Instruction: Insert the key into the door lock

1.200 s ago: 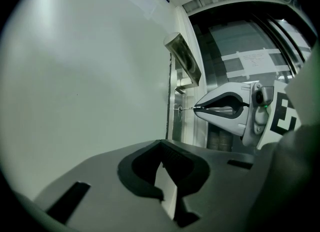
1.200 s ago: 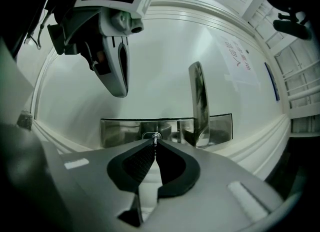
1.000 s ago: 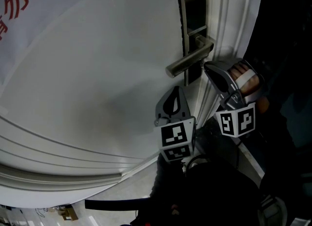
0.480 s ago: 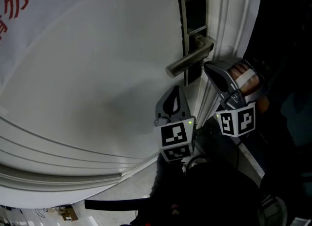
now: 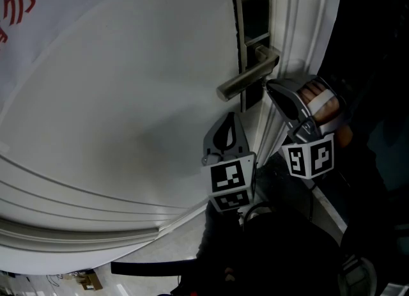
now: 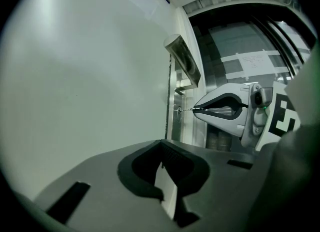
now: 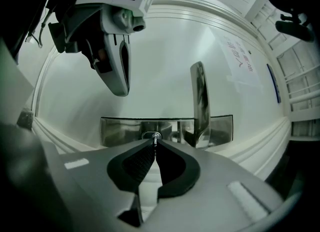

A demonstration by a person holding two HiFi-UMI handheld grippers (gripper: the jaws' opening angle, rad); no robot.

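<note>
Ok, R tongs (image 7: pixel 155 145) are pressed together on the key (image 7: pixel 155 137). Only the blade shows, sticking straight fwd along the tongs' own axis.

Blade tip is at the keyhole (image 6: pixel 177 109), touching it or a bit in; can't tell depth from any view. In the left gripper view the blade reads as a thin level line bridging the R tongs' tip to the cylinder. It's roughly square to the door face, so the axis looks lined up w/ the bore.

Keyhole sits in the lock plate (image 7: pixel 120 131), just beside the root of the lever (image 7: pixel 200 95). Lever is off to one side of the blade's line.

Relation that matters: lock lies dead ahead of R tongs. Next move imo = straight push along blade axis, no yaw. Any tilt and the blade could bind.

L tongs (image 6: pixel 161 148) are closed w/ nothing betw them. They sit near the R tongs but apart, facing the plain panel of the door (image 5: pixel 128 96), not the lock. R is the working side; L has no job here.
</note>
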